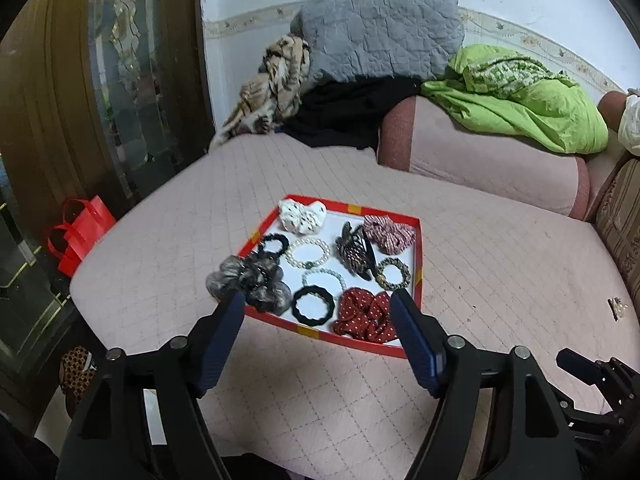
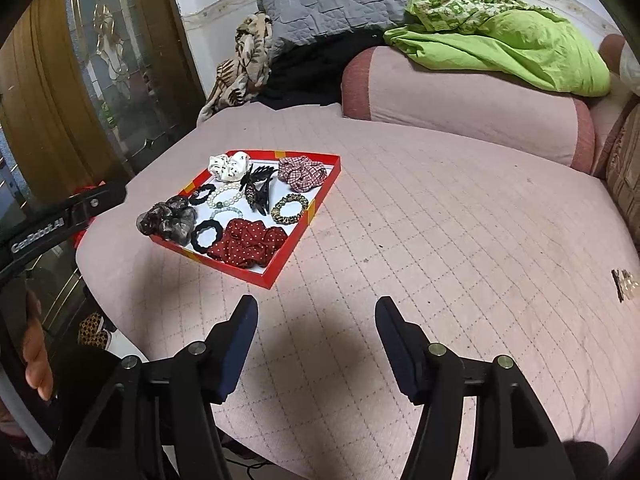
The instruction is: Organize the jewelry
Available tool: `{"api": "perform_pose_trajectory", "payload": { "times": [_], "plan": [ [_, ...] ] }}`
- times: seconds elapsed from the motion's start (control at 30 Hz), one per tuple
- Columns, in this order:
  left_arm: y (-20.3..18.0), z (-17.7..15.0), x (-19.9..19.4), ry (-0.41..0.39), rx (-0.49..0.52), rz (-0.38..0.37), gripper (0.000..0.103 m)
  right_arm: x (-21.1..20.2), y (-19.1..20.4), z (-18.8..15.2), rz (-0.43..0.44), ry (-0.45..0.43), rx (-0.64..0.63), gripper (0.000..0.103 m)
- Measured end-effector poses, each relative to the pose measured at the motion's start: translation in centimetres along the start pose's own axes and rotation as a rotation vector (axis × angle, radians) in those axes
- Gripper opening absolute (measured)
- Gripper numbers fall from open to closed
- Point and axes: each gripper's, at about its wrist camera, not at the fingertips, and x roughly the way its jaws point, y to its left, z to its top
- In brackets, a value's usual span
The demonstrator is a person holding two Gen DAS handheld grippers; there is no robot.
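Note:
A red tray (image 1: 416, 276) (image 2: 298, 236) lies on the pink quilted bed. It holds several scrunchies, bead bracelets and a dark claw clip (image 1: 354, 254) (image 2: 256, 192). A red dotted scrunchie (image 1: 366, 314) (image 2: 248, 246) and a black hair tie (image 1: 314, 304) (image 2: 207, 235) lie at the tray's near edge. A grey scrunchie (image 1: 250, 282) (image 2: 168, 218) hangs over its left rim. A small hair clip (image 1: 618, 308) (image 2: 624, 280) lies alone on the bed at far right. My left gripper (image 1: 318, 300) is open and empty above the tray's near edge. My right gripper (image 2: 316, 306) is open and empty over bare bed.
A pink bolster (image 1: 492, 164) (image 2: 460, 104) lies behind the tray, with a green blanket (image 1: 520, 96) (image 2: 500, 40) and a grey pillow (image 1: 376, 32) on it. A red bag (image 1: 78, 232) sits on the floor left of the bed. A wooden glass door stands at left.

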Motion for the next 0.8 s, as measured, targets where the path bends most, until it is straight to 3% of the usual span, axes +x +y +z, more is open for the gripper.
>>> {"api": "perform_pose_trajectory", "payload": {
  "times": [0.07,0.13,0.33,0.4,0.5,0.7,0.8],
  "plan": [
    [-0.1,-0.3,-0.9,-0.042,0.012,0.024,0.08,-0.1,0.1,-0.1,-0.012,-0.001,0.003,0.068],
    [-0.1,-0.5,-2.1,-0.093,0.027,0.05,0.09,-0.1,0.3,-0.2,-0.028,0.001,0.009,0.068],
    [0.4,-1.2,-5.5,-0.193,0.034,0.003,0.097,-1.0,1.4,-0.5,-0.055,-0.009,0.003,0.068],
    [0.5,-1.4,-6.5,-0.235,0.034,0.007,0.102,-1.5,1.9,-0.5,-0.064,-0.023,-0.005,0.068],
    [0.6,-1.9,-7.9,-0.287,0.035,0.02,0.103,-2.1,2.4,-0.6,-0.081,-0.044,-0.012,0.071],
    [0.1,-3.0,-9.4,-0.333,0.05,0.072,0.103,-2.7,3.1,-1.0,-0.109,-0.046,-0.019,0.072],
    [0.1,-3.2,-9.4,-0.29,0.043,0.046,0.103,-3.1,3.3,-1.3,-0.137,-0.053,-0.021,0.074]
  ]
}}
